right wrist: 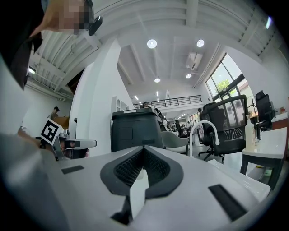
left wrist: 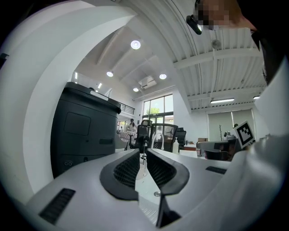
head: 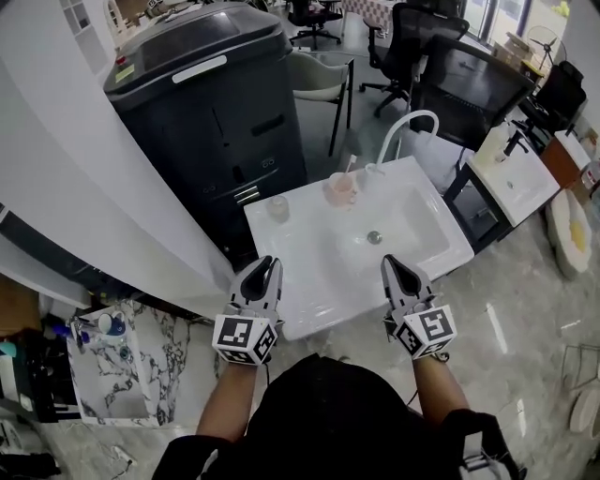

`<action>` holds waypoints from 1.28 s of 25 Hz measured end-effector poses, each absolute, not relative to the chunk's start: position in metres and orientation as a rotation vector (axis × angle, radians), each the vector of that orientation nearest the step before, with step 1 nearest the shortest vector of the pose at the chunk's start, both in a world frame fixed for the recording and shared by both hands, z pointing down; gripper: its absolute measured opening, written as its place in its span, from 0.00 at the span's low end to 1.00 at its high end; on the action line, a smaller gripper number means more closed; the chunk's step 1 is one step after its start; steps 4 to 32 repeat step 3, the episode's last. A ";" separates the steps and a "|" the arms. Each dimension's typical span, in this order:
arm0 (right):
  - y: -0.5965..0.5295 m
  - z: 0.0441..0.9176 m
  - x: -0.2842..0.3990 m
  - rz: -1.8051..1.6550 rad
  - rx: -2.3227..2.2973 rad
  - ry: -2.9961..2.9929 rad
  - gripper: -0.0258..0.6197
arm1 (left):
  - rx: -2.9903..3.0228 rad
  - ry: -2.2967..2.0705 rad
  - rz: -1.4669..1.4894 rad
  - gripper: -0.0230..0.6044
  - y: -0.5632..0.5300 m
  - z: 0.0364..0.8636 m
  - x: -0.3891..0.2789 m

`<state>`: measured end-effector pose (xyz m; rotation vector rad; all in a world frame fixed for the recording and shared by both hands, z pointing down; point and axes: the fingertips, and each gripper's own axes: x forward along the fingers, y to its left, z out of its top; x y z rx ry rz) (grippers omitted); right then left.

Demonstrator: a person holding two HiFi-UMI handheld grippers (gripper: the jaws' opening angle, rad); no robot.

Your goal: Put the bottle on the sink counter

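White sink counter [head: 302, 272] with a few things on it.
A pink cup [head: 341, 189] and a clear glass [head: 277, 207] stand at the back. A bent tap [head: 405, 127] and a small bottle [head: 372, 172] stand behind the bowl.

On the head view, the small white thing [head: 371, 172] by the faucet [head: 405, 131] is too small for me to name — bottle or dispenser, I cannot tell. In its own view the right gripper [right wrist: 143, 151] hides the faucet's foot and most of the sink counter [head: 309, 267] — and an office chair [head: 314, 19] is cut by the head view's top edge.
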<state>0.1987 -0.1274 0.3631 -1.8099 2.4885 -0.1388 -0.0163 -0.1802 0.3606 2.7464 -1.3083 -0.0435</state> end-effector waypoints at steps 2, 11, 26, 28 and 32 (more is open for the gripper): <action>-0.129 0.365 0.199 -0.152 -1.806 2.489 0.09 | 2.742 -1.308 -0.033 0.13 -0.181 0.362 -0.014; -0.129 0.366 0.199 -0.159 -1.804 2.491 0.09 | 2.739 -1.308 -0.028 0.13 -0.181 0.363 -0.013; -0.129 0.366 0.199 -0.159 -1.804 2.491 0.09 | 2.739 -1.308 -0.028 0.13 -0.181 0.363 -0.013; -0.129 0.366 0.199 -0.159 -1.804 2.491 0.09 | 2.739 -1.308 -0.028 0.13 -0.181 0.363 -0.013; -0.129 0.366 0.199 -0.159 -1.804 2.491 0.09 | 2.739 -1.308 -0.028 0.13 -0.181 0.363 -0.013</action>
